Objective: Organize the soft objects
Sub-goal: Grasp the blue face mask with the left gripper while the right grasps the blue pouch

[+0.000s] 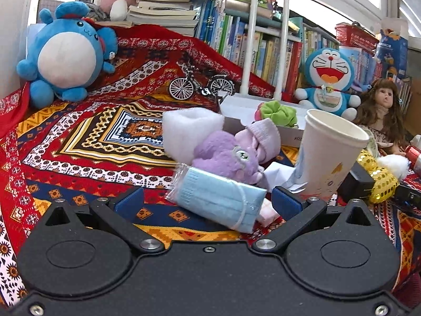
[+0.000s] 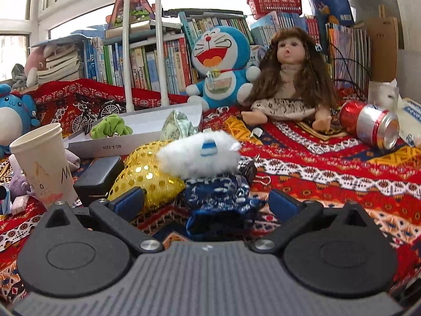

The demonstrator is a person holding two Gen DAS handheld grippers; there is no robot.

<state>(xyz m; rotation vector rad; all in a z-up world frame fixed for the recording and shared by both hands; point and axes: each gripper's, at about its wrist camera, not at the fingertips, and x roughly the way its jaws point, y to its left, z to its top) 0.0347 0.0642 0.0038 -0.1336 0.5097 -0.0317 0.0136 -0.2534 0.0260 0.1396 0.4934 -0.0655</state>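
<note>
My left gripper [image 1: 208, 200] is open, its blue pads on either side of a packed light-blue face mask [image 1: 218, 200] lying on the patterned cloth. Behind the mask lie a purple plush [image 1: 226, 158], a pink knit piece [image 1: 265, 134] and a white foam block [image 1: 189, 131]. My right gripper [image 2: 205, 202] is open around a dark blue patterned cloth pouch [image 2: 218, 197]. Just beyond the pouch lie a white fluffy toy [image 2: 200, 158] and a gold sequin piece [image 2: 147, 173]. A white tray [image 2: 147, 126] holds a green scrunchie [image 2: 110, 129] and a folded green-white cloth [image 2: 179, 126].
A paper cup [image 1: 326, 155] stands right of the mask, also in the right wrist view [image 2: 44, 163]. A black box [image 2: 100, 176], a binder clip [image 2: 260, 179], a tipped soda can [image 2: 373, 126], a doll [image 2: 289, 79], a Doraemon plush [image 2: 221, 63], a blue plush [image 1: 65, 52] and a toy bicycle [image 1: 200, 84] surround them.
</note>
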